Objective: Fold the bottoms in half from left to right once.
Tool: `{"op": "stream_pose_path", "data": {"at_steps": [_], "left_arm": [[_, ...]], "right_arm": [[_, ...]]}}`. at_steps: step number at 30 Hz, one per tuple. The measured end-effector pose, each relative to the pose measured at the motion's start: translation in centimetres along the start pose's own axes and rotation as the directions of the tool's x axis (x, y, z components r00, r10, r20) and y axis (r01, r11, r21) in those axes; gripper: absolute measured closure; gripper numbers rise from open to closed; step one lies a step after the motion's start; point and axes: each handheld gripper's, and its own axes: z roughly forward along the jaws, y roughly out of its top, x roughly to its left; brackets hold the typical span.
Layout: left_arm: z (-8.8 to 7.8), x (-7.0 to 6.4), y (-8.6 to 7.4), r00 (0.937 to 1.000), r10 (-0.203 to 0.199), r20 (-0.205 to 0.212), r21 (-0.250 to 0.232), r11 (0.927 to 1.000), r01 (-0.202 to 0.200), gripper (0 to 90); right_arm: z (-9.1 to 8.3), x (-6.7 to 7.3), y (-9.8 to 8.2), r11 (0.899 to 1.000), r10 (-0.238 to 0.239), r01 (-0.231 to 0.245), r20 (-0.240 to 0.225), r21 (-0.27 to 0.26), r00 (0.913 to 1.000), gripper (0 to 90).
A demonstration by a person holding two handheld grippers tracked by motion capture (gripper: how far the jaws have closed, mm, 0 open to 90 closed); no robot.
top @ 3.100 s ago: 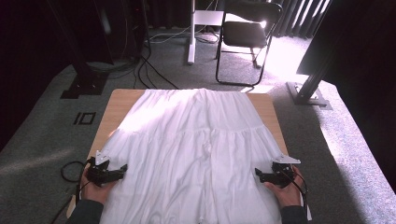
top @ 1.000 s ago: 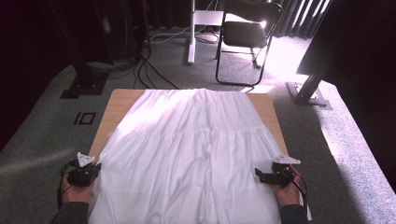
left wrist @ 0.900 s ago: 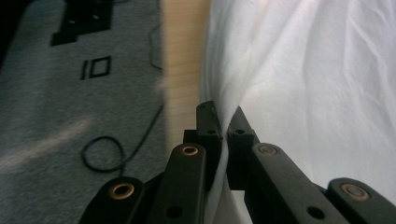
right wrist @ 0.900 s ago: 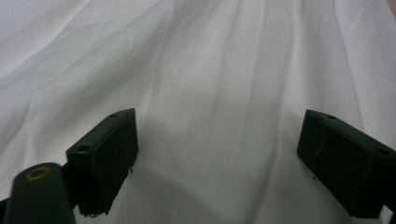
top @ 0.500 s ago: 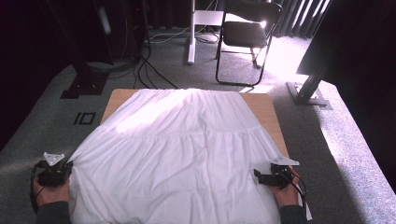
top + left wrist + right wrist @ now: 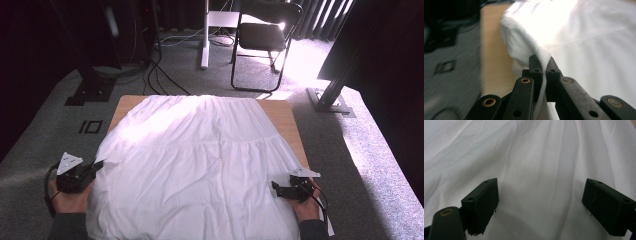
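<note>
Wooden table (image 6: 289, 124) — left gripper (image 6: 98, 165) pinches white cloth (image 6: 195, 160).

It looked like a studio or lab set up for recording — black curtains (image 6: 45, 60) closed off the back, cables (image 6: 160, 65) trailed over grey carpet (image 6: 370, 145), and metal stand bases (image 6: 332, 102) flanked a lone wooden table (image 6: 287, 125). A black folding chair (image 6: 262, 40) stood behind it under hard light.
</note>
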Motion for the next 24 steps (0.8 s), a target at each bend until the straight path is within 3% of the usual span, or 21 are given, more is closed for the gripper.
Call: {"op": "stream_pose_path", "data": {"at_steps": [1, 2, 3, 5, 7, 10, 12, 13, 14, 16, 18, 19, 20, 22, 24], "left_arm": [[0.0, -0.8, 0.7, 0.9994, 0.015, 0.032, -0.013, 0.9998, -0.014, 88.2], [0.0, -0.8, 0.7, 0.9994, 0.015, 0.032, -0.013, 0.9998, -0.014, 88.2], [0.1, -2.2, 1.9, 0.9952, 0.044, 0.087, -0.041, 0.9983, -0.041, 88.2], [0.3, -4.0, 3.3, 0.9856, 0.088, 0.144, -0.066, 0.9947, -0.079, 88.2], [0.7, -6.0, 4.7, 0.9708, 0.134, 0.199, -0.097, 0.9884, -0.117, 88.2], [2.0, -9.1, 6.8, 0.9384, 0.202, 0.280, -0.131, 0.9765, -0.171, 88.2], [3.3, -11.6, 8.0, 0.9100, 0.238, 0.339, -0.145, 0.9691, -0.200, 88.2], [3.9, -12.9, 8.5, 0.8912, 0.257, 0.374, -0.157, 0.9645, -0.212, 88.2], [4.9, -14.5, 8.9, 0.8593, 0.268, 0.436, -0.172, 0.9619, -0.213, 88.2], [6.5, -17.0, 9.2, 0.8049, 0.262, 0.533, -0.179, 0.9643, -0.195, 88.2], [8.3, -19.2, 8.8, 0.7623, 0.251, 0.597, -0.163, 0.9680, -0.191, 88.2], [9.1, -20.2, 8.3, 0.7521, 0.254, 0.608, -0.154, 0.9671, -0.202, 88.2], [9.1, -20.2, 8.3, 0.7521, 0.254, 0.608, -0.154, 0.9671, -0.202, 88.2], [11.6, -21.9, 6.9, 0.7373, 0.239, 0.632, -0.096, 0.9680, -0.232, 88.0], [13.0, -22.8, 6.1, 0.7270, 0.253, 0.638, -0.065, 0.9589, -0.276, 86.7]], "right_arm": [[0.0, 0.0, 0.0, 1.000, 0.001, -0.001, 0.000, 0.000, 1.0000, 13.0], [0.0, 0.0, 0.0, 1.000, 0.001, -0.001, 0.000, 0.000, 1.0000, 13.0], [0.0, 0.0, 0.0, 1.000, 0.001, -0.001, 0.000, 0.000, 1.0000, 13.0], [0.0, 0.0, 0.0, 1.000, 0.002, -0.002, 0.000, 0.000, 1.0000, 13.0], [0.0, 0.0, 0.0, 1.000, 0.000, 0.000, 0.000, 0.000, 1.0000, 13.0], [0.0, 0.0, 0.0, 1.000, 0.000, 0.000, 0.000, 0.000, 1.0000, 13.0], [0.0, 0.0, 0.0, 1.000, 0.001, -0.001, 0.000, 0.000, 1.0000, 13.0], [0.0, 0.0, 0.0, 1.000, 0.000, 0.000, 0.000, 0.000, 1.0000, 13.1], [0.0, 0.0, 0.0, 1.000, 0.001, -0.001, 0.000, 0.000, 1.0000, 13.1], [0.0, 0.0, 0.0, 1.000, 0.000, 0.000, 0.000, 0.000, 1.0000, 13.1], [0.0, 0.0, 0.0, 1.000, 0.001, -0.001, 0.000, 0.000, 1.0000, 13.1], [0.0, 0.0, 0.0, 1.000, 0.000, 0.000, 0.000, 0.000, 1.0000, 13.3], [0.0, 0.0, 0.0, 1.000, 0.000, 0.000, 0.000, 0.000, 1.0000, 13.3], [-0.1, 0.0, 0.0, 1.000, 0.008, -0.008, 0.004, -0.012, 1.0000, 21.2], [-0.3, 0.0, 0.1, 1.000, 0.019, -0.019, 0.019, -0.007, 0.9996, 29.1]]}}
